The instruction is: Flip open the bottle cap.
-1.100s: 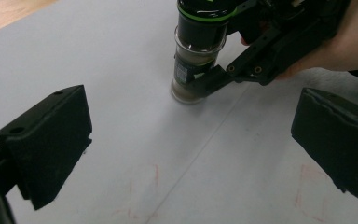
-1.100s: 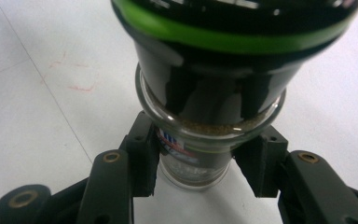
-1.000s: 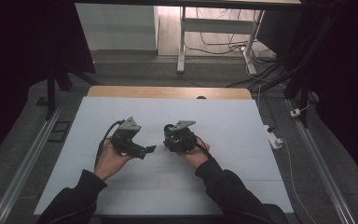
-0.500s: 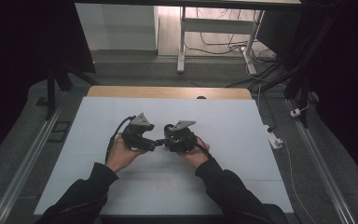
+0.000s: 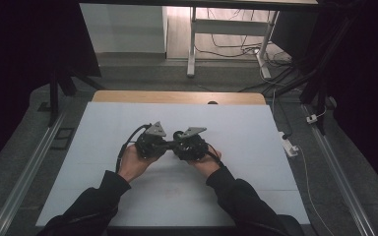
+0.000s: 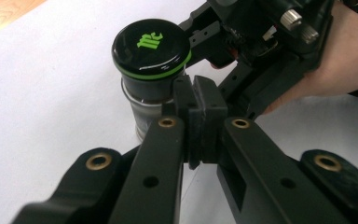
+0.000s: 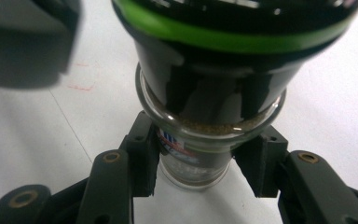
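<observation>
Now we see the spice jar (image 7: 200, 140) gripped by our right gripper (image 7: 198, 175) around its glass body, low in the right gripper view, the black green-ringed cap (image 6: 151, 46) above. Our left gripper (image 6: 200, 116) has just been closing; its pads meet with nothing between them, just right of the jar. Both sit mid-frame on the white table (image 5: 103, 123) in the high view.

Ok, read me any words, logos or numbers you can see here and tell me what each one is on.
"Mc": green logo on the black cap of the spice jar.
Red-and-blue logo on the jar's paper label: too blurred and cut off to read.
Nothing else readable on the table or either gripper.
</observation>
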A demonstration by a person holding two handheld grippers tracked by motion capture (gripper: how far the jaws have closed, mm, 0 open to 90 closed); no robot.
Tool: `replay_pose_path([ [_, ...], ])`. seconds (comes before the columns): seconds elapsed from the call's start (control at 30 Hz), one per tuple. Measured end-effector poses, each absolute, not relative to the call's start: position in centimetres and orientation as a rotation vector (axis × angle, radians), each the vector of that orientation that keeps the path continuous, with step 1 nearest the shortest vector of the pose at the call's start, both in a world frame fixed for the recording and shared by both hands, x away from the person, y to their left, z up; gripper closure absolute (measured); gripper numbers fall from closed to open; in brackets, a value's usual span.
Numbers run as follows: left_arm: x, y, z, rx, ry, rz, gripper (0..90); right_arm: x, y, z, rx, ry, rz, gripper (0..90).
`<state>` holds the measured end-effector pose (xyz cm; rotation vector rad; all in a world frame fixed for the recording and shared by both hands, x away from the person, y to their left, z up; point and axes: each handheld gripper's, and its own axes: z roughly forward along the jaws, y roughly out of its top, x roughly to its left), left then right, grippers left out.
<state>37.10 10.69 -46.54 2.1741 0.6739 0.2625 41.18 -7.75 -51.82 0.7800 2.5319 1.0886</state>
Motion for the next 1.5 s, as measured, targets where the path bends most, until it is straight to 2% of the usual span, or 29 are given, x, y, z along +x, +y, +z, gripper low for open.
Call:
replay_pose_path([
  [1.5, 38.7, 11.2, -44.9, 2.077, 0.778, 0.273, 88.7, 41.2, -7.7, -51.9, 0.780, 2.529, 1.085, 52.4],
])
